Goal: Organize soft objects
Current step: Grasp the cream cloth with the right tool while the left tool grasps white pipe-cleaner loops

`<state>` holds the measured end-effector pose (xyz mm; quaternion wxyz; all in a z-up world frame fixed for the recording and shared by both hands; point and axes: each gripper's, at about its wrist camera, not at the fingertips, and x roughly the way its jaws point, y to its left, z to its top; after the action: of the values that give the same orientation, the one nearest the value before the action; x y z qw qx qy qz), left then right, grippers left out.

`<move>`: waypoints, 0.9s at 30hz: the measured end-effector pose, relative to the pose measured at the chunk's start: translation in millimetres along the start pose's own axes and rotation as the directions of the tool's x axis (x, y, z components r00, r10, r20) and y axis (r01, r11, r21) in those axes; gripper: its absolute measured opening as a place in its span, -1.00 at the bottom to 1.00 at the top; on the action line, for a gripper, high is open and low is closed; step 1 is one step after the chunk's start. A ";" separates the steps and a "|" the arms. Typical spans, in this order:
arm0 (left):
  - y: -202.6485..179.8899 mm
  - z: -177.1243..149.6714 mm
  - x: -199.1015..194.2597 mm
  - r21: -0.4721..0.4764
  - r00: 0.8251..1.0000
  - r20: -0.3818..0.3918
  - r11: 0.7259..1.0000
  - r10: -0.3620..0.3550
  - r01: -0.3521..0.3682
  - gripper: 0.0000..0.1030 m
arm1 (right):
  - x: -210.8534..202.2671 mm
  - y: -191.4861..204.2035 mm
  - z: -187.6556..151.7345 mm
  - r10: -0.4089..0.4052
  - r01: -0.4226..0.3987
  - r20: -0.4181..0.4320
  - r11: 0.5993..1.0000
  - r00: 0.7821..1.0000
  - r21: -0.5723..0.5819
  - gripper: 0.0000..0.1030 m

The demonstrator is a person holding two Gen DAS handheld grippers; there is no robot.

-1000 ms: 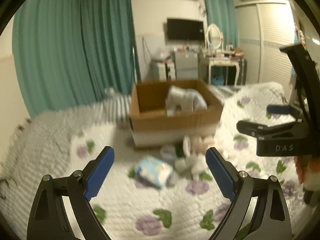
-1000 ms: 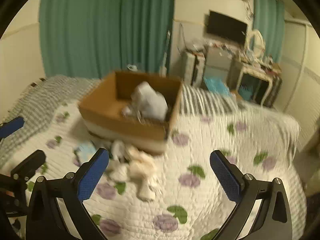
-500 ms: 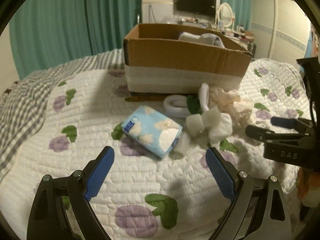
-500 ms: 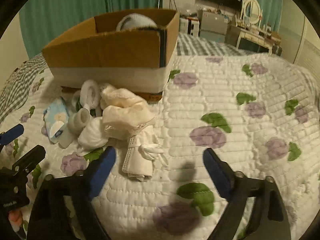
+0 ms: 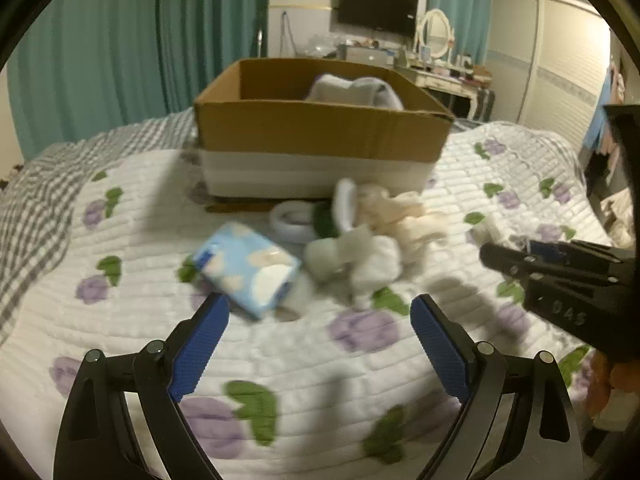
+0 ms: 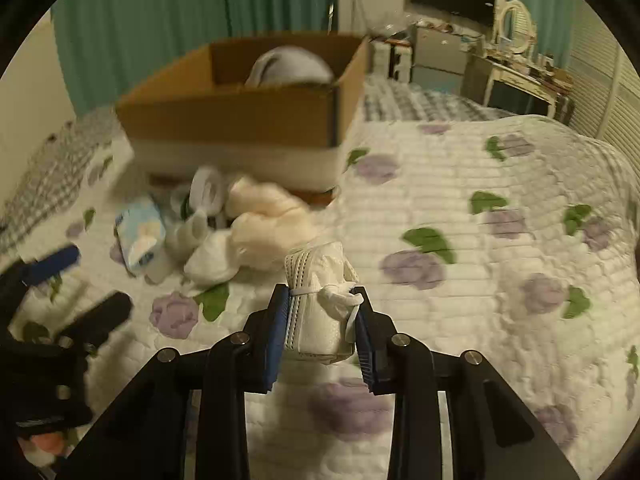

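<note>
Right wrist view shows the right gripper [image 6: 322, 330] squeezing a white folded cloth [image 6: 318, 312] between its blue pads, just above the quilt [image 6: 500, 280]. The cardboard box [image 6: 240, 120] sits straight ahead, past the pile of soft things [image 6: 248, 224]. The left gripper [image 5: 318, 344] is wide open, holding nothing, facing the tissue pack [image 5: 248, 268].

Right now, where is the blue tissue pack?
The blue tissue pack lies on the quilt in front of the cardboard box, at the left edge of the sock pile.
</note>
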<state>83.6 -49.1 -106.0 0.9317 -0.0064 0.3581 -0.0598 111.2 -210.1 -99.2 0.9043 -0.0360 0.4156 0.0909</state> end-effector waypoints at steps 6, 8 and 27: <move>-26.8 8.8 27.2 0.021 0.996 -0.091 1.000 0.003 -0.001 0.60 | -14.3 -32.3 7.5 -0.008 0.006 0.022 0.996 1.000 0.094 -0.41; -30.3 10.8 40.2 0.013 0.991 -0.130 1.000 -0.018 0.019 0.59 | -13.9 -36.6 7.9 -0.001 -0.001 0.017 0.994 1.000 0.109 -0.41; -39.3 15.9 58.0 0.018 0.977 -0.202 0.997 -0.071 0.076 -0.39 | -3.6 -34.8 4.9 0.052 -0.049 -0.030 0.994 0.998 0.102 -0.40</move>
<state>132.7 -95.4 -130.7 0.8879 -0.0016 0.4491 -0.0992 119.3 -244.0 -93.7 0.8955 0.0188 0.4350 0.0918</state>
